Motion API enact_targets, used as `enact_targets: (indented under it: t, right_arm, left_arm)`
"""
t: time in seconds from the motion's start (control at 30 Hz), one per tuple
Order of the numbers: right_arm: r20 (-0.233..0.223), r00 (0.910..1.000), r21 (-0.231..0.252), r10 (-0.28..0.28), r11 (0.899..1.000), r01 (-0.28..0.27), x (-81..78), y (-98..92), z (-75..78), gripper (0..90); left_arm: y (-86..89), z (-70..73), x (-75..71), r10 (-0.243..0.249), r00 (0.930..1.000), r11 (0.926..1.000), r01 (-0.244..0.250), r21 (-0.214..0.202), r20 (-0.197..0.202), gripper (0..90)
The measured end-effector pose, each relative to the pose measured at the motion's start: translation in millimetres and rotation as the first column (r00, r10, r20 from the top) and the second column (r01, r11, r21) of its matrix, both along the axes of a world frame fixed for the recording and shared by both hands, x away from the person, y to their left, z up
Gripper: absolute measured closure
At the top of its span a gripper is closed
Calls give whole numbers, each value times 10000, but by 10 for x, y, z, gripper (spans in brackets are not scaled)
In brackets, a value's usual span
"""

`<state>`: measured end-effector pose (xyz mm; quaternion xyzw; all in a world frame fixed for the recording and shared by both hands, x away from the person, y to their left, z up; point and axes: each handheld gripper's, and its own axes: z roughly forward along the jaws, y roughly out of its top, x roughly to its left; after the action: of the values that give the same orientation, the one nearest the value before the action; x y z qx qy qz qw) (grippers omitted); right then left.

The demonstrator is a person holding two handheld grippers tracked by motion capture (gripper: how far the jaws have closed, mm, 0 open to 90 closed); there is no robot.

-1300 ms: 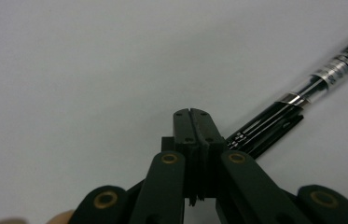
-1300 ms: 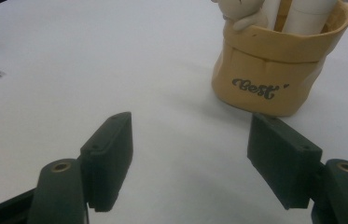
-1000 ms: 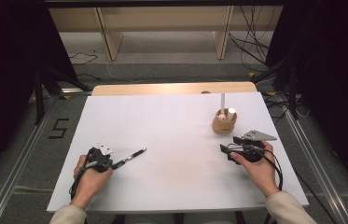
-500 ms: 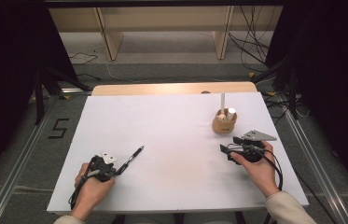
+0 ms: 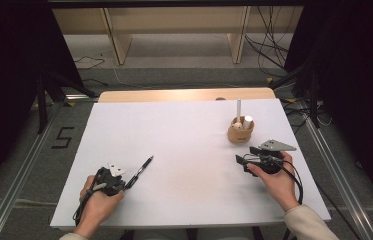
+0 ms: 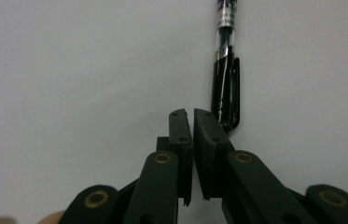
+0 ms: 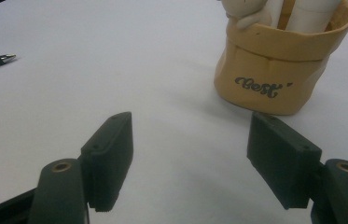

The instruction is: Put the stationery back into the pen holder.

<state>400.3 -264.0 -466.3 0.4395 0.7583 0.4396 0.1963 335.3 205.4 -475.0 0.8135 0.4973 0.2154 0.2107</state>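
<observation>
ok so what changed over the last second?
The left gripper drew back toward the person, and the pen came with it. Its jaws have just been opening, with nothing between them; the pen lies beside one jaw. The right gripper, open, and the cup stayed put.

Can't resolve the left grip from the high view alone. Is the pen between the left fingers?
Observer: No. The left gripper view shows the pen lying beside the left gripper, outside its fingers. They have just been opening: a narrow gap, nothing in it.
Operator: Right fingers?
Observer: The right gripper is wide open and empty, facing the cup.
Operator: Any marking on the cup?
Observer: It reads "Best" in black script.
</observation>
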Motion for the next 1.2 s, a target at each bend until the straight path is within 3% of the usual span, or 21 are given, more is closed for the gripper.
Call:
enact_targets:
  t: [0.13, 0.23, 0.37, 0.57, 0.77, 0.8, 0.97, 1.2]
  right_arm:
    - [1, 10000, -16, 12, 10000, -12, 0, 4, 0, 320]
    - [0, 10000, 9, -16, 10000, 16, 2, 4, 1, 320]
    - [-3, 10000, 28, -20, 10000, 20, 2, 4, 1, 321]
    - [13, 10000, 64, -23, 10000, 23, 7, -10, 2, 321]
    - [13, 10000, 97, -50, 9999, 50, 6, -20, 7, 321]
    - [33, 10000, 86, -25, 10000, 25, 6, -20, 6, 321]
    - [20, 10000, 78, -28, 10000, 28, 4, -12, 5, 321]
    - [16, 10000, 51, -3, 10000, 3, 5, -9, 2, 321]
  left_arm:
    - [-30, 90, 95, -182, 9989, 9996, 192, -208, 443, 732]
    - [-101, 116, 193, -516, 9979, 9977, 532, -414, 387, 636]
    - [-216, 144, 329, -830, 9963, 9950, 841, -545, 226, 600]
    - [-363, 189, 576, -1221, 9909, 9924, 1210, -235, -563, 576]
    - [-405, 172, 739, -1327, 9770, 9902, 1379, 201, -1669, 603]
    - [-414, 166, 770, -1322, 9719, 9903, 1379, 161, -1949, 606]
    - [-424, 156, 808, -1336, 9638, 9888, 1452, 339, -2306, 624]
    - [-438, 130, 817, -1258, 9613, 9889, 1412, 462, -2452, 640]
